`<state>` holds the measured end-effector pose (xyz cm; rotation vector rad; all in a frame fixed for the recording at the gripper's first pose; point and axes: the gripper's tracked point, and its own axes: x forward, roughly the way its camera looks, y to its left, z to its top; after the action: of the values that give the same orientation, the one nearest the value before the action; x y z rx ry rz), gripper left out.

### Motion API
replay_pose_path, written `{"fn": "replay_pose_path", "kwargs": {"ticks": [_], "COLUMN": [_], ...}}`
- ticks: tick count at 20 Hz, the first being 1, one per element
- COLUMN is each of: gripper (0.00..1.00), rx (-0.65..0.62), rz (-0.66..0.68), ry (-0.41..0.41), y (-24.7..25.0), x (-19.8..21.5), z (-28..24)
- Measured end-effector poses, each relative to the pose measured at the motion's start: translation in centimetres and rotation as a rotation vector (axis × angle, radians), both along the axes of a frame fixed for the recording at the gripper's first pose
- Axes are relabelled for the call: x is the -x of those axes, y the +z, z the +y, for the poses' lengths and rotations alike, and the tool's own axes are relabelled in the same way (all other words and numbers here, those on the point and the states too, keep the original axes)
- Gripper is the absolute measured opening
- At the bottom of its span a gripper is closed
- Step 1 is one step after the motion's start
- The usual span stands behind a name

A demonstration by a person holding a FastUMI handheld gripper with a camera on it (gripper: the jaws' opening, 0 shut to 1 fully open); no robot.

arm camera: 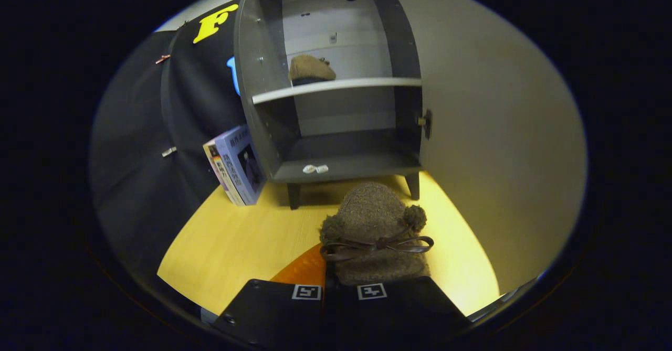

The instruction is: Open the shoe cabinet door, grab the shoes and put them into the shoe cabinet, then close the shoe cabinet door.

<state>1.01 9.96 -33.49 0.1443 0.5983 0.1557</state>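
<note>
Holding a fuzzy brown shoe [374, 225] in my jaws, I see it jutting forward from the gripper [338, 288], toe pointing toward the shoe cabinet [336, 167]; its heel end is tucked down at the fingers, though I cannot tell for certain how both press on it, since the shoe covers the gap. A dark bow [377, 246] and a pompom [415, 215] sit on the shoe's upper. Beyond it the cabinet stands open on short legs on the yellow bench [231, 246], its door [499, 146] swung wide to the right. On the cabinet's upper shelf [336, 89] a second brown shoe [311, 68] already rests toward the left. The bottom compartment holds two small white bits [315, 169] near its front lip. Left of the cabinet a couple of books [236, 166] lean against its side. An orange patch [302, 271] shows on the bench just left of the held shoe.
</note>
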Motion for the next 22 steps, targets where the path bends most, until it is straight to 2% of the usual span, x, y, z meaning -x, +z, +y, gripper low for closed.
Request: {"fn": "replay_pose_path", "kwargs": {"ticks": [4,12,17,22], "gripper": [0.10,0.10,0.10,0.10], "rx": [-0.045,-0.023,-0.030,-0.010], "rz": [-0.051,-0.181,-0.247,-0.253], "ry": [-0.026,-0.064,-0.068,-0.055], "y": [6.4,18.4,23.9,26.9], "x": [-1.5,-6.6,-12.2,-19.2], "z": [-0.8,-1.4,-0.4,-0.1]}}
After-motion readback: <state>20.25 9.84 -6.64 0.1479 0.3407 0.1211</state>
